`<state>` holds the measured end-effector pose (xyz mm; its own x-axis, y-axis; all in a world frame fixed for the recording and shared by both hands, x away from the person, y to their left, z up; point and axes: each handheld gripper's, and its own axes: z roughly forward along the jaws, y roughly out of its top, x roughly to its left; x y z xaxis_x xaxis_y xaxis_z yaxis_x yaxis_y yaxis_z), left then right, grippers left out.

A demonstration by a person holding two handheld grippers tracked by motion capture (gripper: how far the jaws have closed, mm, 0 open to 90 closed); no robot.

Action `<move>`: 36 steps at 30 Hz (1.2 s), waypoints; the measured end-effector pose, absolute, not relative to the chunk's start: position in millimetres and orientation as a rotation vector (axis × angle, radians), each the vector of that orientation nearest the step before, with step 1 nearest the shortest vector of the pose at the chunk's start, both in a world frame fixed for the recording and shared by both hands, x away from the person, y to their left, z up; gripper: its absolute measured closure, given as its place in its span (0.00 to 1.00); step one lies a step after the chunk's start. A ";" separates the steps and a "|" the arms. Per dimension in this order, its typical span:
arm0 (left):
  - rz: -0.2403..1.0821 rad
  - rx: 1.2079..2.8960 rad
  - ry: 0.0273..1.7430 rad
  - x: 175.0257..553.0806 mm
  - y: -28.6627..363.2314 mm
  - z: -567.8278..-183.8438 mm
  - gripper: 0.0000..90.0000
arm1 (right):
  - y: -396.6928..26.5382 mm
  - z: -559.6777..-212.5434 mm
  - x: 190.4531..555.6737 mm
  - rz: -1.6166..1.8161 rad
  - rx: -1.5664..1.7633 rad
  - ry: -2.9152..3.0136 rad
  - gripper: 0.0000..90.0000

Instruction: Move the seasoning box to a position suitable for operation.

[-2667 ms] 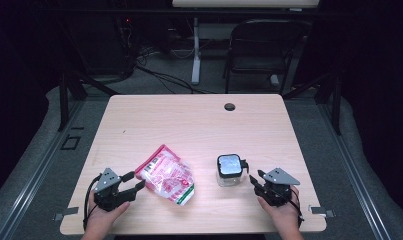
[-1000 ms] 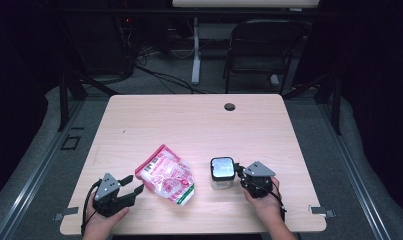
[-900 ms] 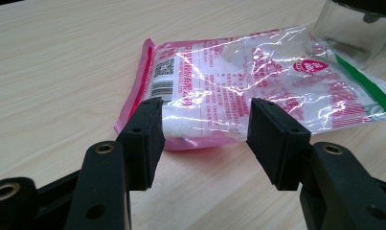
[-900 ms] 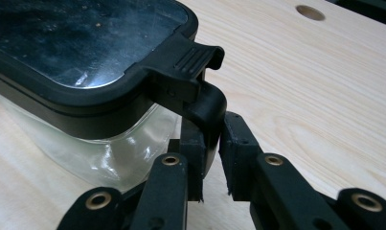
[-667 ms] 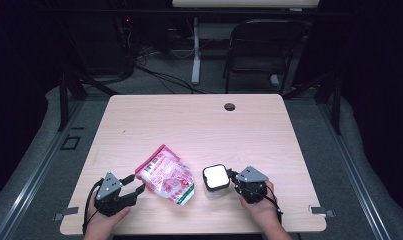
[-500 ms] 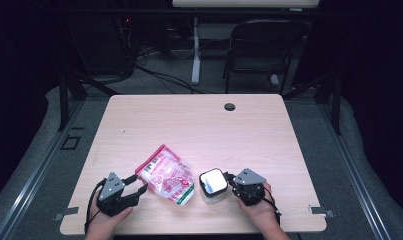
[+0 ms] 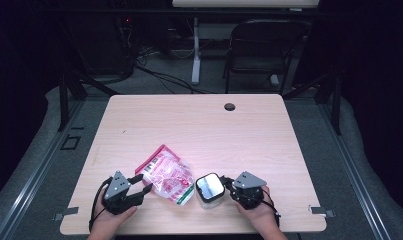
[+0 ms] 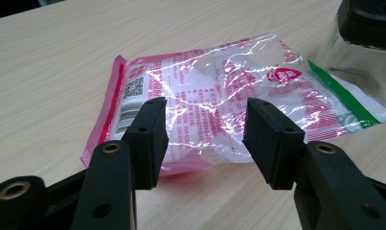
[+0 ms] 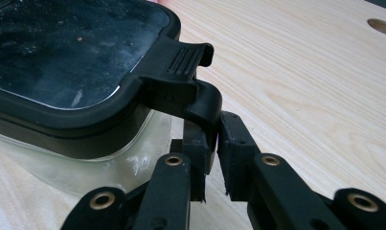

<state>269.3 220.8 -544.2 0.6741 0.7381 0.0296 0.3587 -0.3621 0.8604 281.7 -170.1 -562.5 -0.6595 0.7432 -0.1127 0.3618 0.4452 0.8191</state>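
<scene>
Wooden table (image 7: 199, 125): right gripper (image 9: 210, 160) pinches the rigid jar (image 7: 210, 190) by its latch tab (image 9: 193, 93), a solid hold. Left gripper (image 8: 205, 139) has just been narrowing, not yet touching the pouch (image 8: 219, 100) between its jaws; crinkly, slippery film, so grab the sealed edge.

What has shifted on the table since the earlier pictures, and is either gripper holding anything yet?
The right gripper took the jar by its lid latch and dragged it left to the pink bag. The left gripper has just been closing, jaws astride the bag's near edge, not pressing. Bag and left hand stayed put.
</scene>
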 end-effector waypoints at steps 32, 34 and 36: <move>0.289 1.961 0.707 296.1 132.8 -496.4 0.80 | -170.4 -503.8 281.5 1.256 1.133 2.150 0.87; 0.283 2.007 0.698 293.8 126.6 -503.4 0.82 | -170.1 -505.9 280.4 1.268 1.140 2.149 0.86; 0.281 2.032 0.682 290.4 122.6 -506.6 0.83 | -169.0 -507.5 279.8 1.281 1.155 2.140 0.84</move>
